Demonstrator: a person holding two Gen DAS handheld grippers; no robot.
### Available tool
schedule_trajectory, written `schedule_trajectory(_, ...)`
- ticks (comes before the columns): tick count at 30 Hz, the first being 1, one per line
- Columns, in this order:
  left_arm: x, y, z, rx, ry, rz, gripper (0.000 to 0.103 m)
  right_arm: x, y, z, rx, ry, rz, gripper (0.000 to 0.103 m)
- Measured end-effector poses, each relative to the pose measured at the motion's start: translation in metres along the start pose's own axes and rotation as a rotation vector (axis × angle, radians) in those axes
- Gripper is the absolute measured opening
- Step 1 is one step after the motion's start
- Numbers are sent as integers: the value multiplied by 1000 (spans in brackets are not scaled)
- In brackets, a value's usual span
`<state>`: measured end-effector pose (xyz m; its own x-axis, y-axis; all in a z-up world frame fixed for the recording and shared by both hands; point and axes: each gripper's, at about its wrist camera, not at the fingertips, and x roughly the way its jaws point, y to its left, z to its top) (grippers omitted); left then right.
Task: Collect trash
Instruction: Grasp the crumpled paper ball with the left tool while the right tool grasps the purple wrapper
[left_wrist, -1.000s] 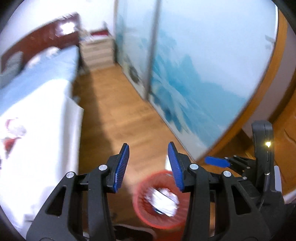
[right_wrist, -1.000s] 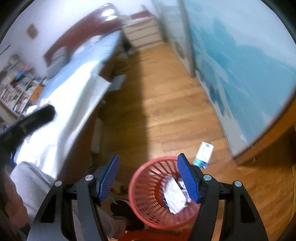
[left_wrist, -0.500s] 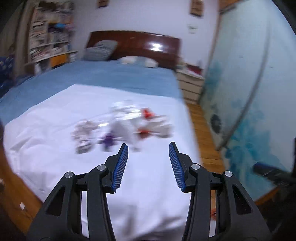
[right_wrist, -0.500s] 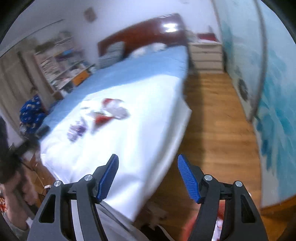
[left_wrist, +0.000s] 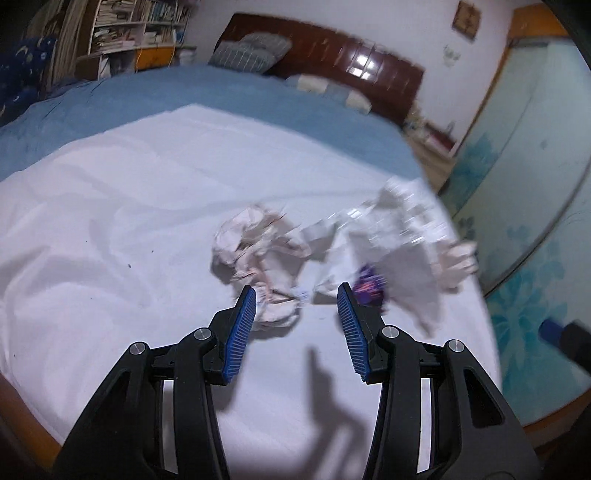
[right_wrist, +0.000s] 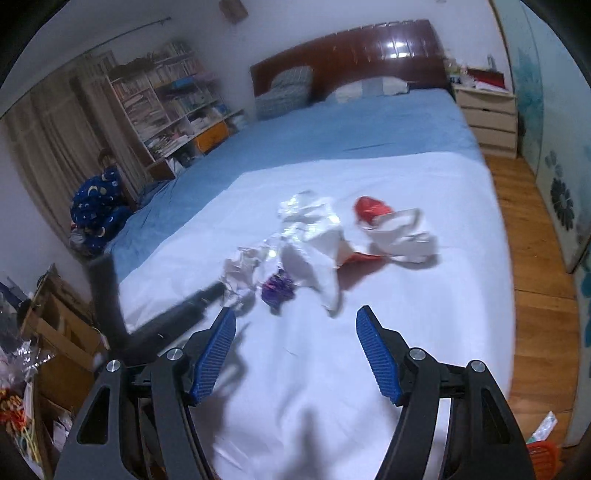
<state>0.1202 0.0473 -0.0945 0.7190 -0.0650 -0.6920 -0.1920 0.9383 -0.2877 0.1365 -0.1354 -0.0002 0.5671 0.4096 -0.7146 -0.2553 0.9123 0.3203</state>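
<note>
A heap of trash lies on the white sheet (left_wrist: 110, 240) of the bed. In the left wrist view a crumpled white paper ball (left_wrist: 255, 254), a purple wrapper (left_wrist: 369, 282) and clear plastic film (left_wrist: 395, 218) lie just ahead of my open, empty left gripper (left_wrist: 297, 302). In the right wrist view the purple wrapper (right_wrist: 277, 290), white paper (right_wrist: 317, 254), a red wrapper (right_wrist: 369, 208) and a white bag (right_wrist: 402, 243) lie ahead of my open, empty right gripper (right_wrist: 297, 326). The left gripper's body (right_wrist: 177, 314) shows at the left, near the paper ball (right_wrist: 240, 271).
A red basket (right_wrist: 543, 456) shows at the lower right on the wood floor (right_wrist: 535, 277). A blue blanket (right_wrist: 332, 125), pillows and a dark headboard (right_wrist: 351, 51) lie beyond. A bookshelf (right_wrist: 166, 107) stands left, a nightstand (right_wrist: 484, 114) right, and sliding doors (left_wrist: 535, 184) along the wall.
Both grippers swung up from the red basket on the floor to the bed. They now hover over the white sheet close to the trash heap. Both stayed open.
</note>
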Motion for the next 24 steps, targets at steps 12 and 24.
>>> schedule_trajectory(12,27,22,7,-75,104,1,38,112,21,17,-15,136,-71,68)
schedule_trajectory(24,-7,37,0,-117,66,-53,33,186,43,19,-100,206,-119,68)
